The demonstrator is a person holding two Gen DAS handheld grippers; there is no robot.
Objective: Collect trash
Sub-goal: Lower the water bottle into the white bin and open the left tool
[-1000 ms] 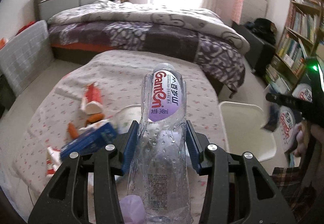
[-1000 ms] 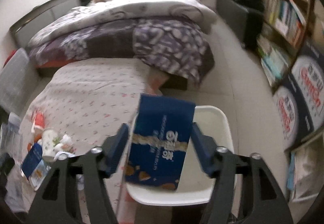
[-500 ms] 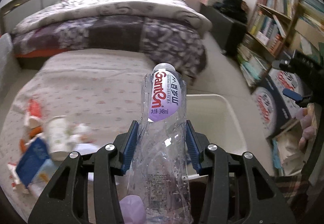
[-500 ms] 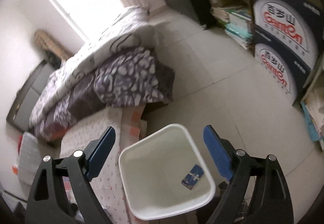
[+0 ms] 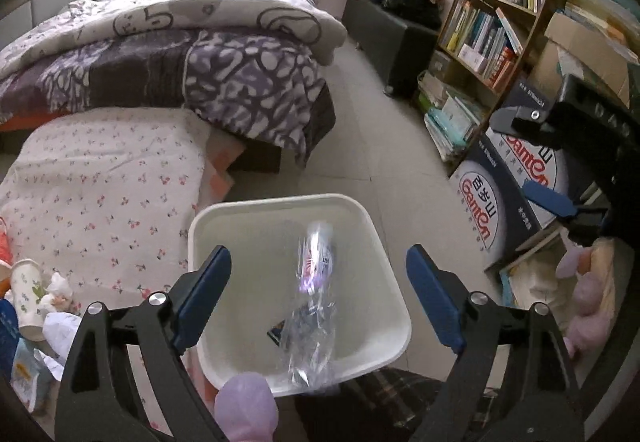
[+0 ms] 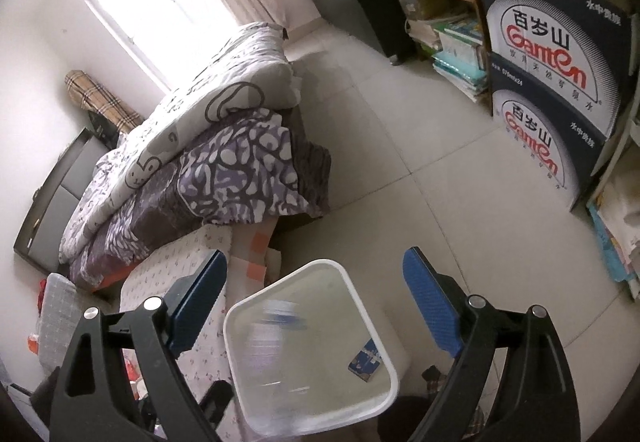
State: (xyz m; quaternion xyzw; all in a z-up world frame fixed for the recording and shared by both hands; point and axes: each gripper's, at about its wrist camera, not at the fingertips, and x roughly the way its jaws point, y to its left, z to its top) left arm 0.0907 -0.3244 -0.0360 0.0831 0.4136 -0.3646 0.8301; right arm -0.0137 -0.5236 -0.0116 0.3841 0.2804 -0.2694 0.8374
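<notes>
A white, square-mouthed plastic bin (image 5: pixel 380 226) is seen with smooth, faintly glossy walls. A clear, crinkled plastic bottle (image 5: pixel 314 298) with a glossy purple label is blurred. Matt black plastic arms and matt blue pads are noted on the left gripper (image 5: pixel 318 298), with bright metal screws. A floral cotton-like cloth (image 5: pixel 104 186) appears matt and creased. A white paper cup (image 5: pixel 28 292) looks matt.

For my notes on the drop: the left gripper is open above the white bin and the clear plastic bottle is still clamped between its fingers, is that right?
Not quite. The left gripper is open above the white bin, but the clear plastic bottle is not clamped: the jaws have just opened and it is blurred, falling into the bin, clear of both pads. The left wrist view shows this.
</notes>
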